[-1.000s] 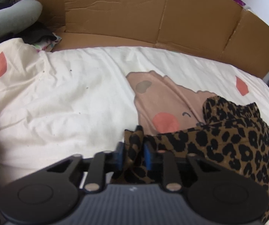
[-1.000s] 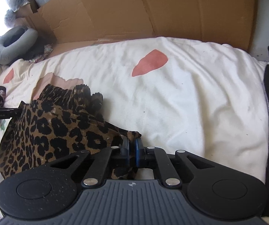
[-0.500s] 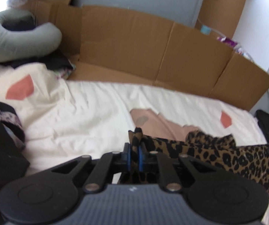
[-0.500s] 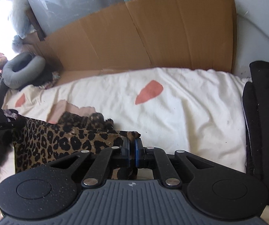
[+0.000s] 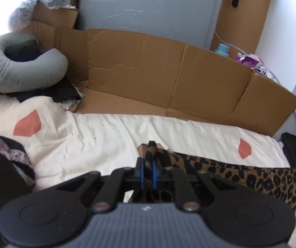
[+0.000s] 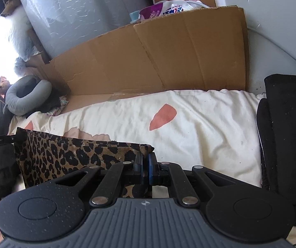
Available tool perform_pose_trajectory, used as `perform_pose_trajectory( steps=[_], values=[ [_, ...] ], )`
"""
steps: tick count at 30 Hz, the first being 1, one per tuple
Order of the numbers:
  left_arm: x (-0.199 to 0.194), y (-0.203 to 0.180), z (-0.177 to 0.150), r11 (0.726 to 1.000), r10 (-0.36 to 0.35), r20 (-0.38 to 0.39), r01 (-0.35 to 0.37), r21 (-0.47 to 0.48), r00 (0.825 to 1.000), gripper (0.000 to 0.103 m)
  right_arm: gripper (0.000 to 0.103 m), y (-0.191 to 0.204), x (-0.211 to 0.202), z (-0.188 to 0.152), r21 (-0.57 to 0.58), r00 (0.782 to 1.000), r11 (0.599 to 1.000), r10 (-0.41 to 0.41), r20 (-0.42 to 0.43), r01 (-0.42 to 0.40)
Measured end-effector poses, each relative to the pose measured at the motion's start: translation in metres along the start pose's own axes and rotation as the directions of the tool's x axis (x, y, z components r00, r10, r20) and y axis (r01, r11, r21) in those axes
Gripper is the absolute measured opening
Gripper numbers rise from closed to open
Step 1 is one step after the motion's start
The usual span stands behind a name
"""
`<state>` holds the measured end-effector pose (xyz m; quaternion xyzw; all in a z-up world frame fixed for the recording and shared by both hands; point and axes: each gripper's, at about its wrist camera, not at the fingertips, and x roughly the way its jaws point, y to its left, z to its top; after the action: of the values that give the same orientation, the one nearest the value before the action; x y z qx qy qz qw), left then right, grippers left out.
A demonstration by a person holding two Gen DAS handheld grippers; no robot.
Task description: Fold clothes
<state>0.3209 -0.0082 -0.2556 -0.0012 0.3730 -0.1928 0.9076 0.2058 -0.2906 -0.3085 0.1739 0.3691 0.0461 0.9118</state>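
A cream sheet [image 6: 199, 128] covers the bed, cardboard [image 5: 158, 72] standing behind it. The left gripper [image 5: 147, 170] pinches one top corner of the leopard cloth [image 6: 69, 155]; the right gripper [image 6: 144, 170] pinches the other. The cloth hangs taut between them above the sheet. It looks like a lift-and-spread step; next, lowering it flat calls for even tension.
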Motion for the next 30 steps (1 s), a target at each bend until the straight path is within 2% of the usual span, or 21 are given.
perform_pose_trajectory(
  steps=[20, 30],
  values=[
    [0.058, -0.007, 0.007, 0.997, 0.075, -0.105, -0.072, 0.033, 0.992, 0.008, 0.002, -0.007, 0.049, 0.022, 0.009, 0.997, 0.999, -0.039, -0.068, 0.040],
    [0.083, -0.005, 0.002, 0.995, 0.093, -0.151, -0.088, 0.038, 0.984, 0.009, 0.002, -0.021, 0.084, 0.021, 0.039, 0.990, 0.997, -0.057, -0.129, 0.063]
  ],
)
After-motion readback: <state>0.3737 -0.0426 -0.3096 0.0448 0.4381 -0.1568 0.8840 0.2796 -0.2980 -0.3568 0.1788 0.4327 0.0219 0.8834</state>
